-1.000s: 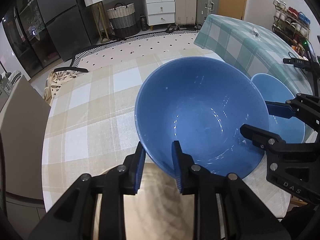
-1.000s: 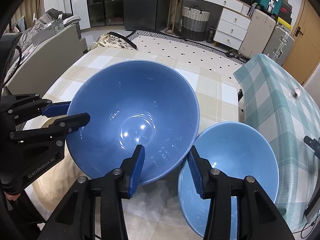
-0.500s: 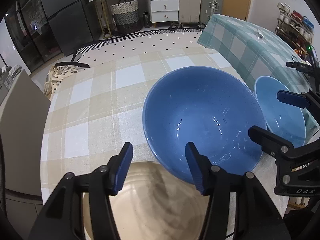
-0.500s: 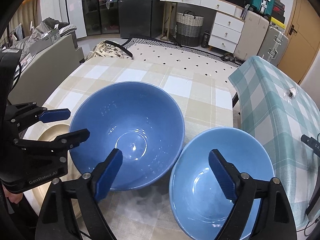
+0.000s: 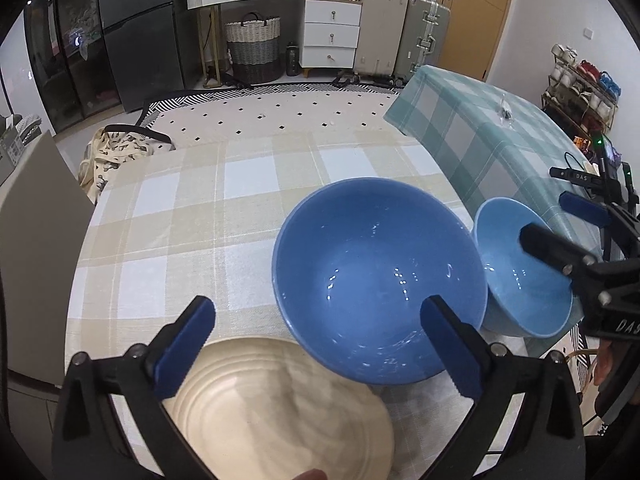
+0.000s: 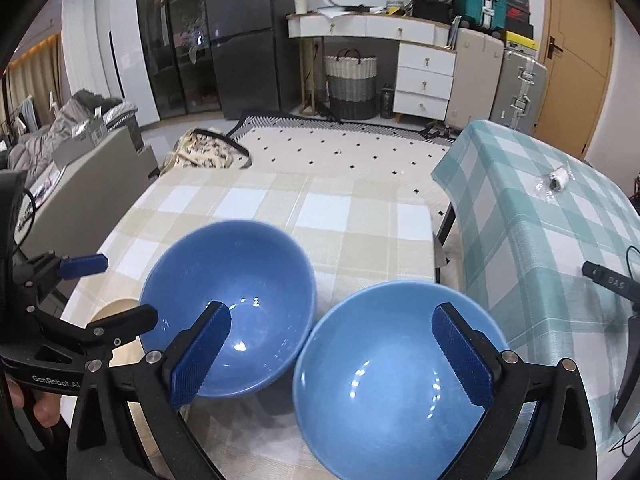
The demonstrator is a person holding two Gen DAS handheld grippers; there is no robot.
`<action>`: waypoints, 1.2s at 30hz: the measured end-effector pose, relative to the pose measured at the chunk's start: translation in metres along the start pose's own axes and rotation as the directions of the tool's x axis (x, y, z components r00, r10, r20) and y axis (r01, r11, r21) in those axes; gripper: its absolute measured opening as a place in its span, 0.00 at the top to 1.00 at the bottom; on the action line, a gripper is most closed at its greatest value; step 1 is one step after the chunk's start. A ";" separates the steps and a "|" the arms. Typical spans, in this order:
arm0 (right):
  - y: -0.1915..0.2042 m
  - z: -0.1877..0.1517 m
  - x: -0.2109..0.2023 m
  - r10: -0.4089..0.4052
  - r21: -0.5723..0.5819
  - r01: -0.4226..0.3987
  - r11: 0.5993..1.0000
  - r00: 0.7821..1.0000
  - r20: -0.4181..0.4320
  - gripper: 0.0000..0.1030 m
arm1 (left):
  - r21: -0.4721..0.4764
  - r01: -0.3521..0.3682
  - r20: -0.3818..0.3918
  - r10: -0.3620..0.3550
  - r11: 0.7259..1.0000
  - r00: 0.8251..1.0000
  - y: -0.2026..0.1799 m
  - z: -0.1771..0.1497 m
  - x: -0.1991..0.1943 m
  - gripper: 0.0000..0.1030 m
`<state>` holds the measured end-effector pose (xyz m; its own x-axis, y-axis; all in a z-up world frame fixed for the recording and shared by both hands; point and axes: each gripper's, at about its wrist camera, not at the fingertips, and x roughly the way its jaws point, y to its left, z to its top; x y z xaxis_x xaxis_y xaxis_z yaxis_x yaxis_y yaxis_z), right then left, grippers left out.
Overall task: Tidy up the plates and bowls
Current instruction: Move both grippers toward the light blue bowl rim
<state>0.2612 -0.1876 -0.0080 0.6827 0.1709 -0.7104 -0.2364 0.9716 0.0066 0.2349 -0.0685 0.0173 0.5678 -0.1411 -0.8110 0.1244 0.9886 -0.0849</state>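
You are holding both grippers — left gripper (image 5: 316,348), right gripper (image 6: 332,352) — with jaws released. The dark blue bowl (image 5: 376,276) is sitting near the bench's near edge; glazed, rigid, slippery, breakable — pinch its rim.

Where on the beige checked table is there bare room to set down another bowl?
The far half of the beige checked tablecloth, beyond the dark blue bowl, is bare, as is the strip to that bowl's left. The near edge is crowded: the cream plate, the dark blue bowl and the light blue bowl sit close together.
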 end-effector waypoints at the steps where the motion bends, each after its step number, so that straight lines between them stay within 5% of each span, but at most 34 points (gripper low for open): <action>1: -0.005 0.001 -0.006 -0.008 0.008 0.007 1.000 1.000 0.016 0.01 | 0.003 0.004 0.000 -0.004 1.000 1.000 -0.003 0.000 -0.001 0.00; 9: -0.043 0.001 -0.036 -0.046 0.102 0.036 0.994 0.995 0.093 0.01 | 0.055 0.035 -0.009 -0.035 0.998 0.999 -0.037 0.000 -0.001 0.00; 21: -0.082 -0.025 -0.044 -0.086 0.120 0.078 0.990 0.994 0.061 0.01 | 0.119 0.094 -0.018 -0.093 0.988 0.996 -0.084 -0.006 0.001 0.00; 27: -0.099 -0.033 -0.044 -0.102 0.146 0.094 0.985 0.994 0.049 0.01 | 0.096 0.184 -0.040 -0.181 0.978 0.983 -0.098 -0.005 0.003 0.03; 36: -0.115 -0.043 -0.040 -0.101 0.165 0.095 0.982 0.995 0.026 0.01 | 0.097 0.256 -0.060 -0.251 0.962 0.966 -0.117 -0.011 0.005 0.28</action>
<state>0.2315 -0.3136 -0.0107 0.7209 0.0763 -0.6889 -0.0531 0.9971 0.0548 0.2143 -0.1848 0.0170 0.4683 -0.3814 -0.7970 0.3436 0.9097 -0.2334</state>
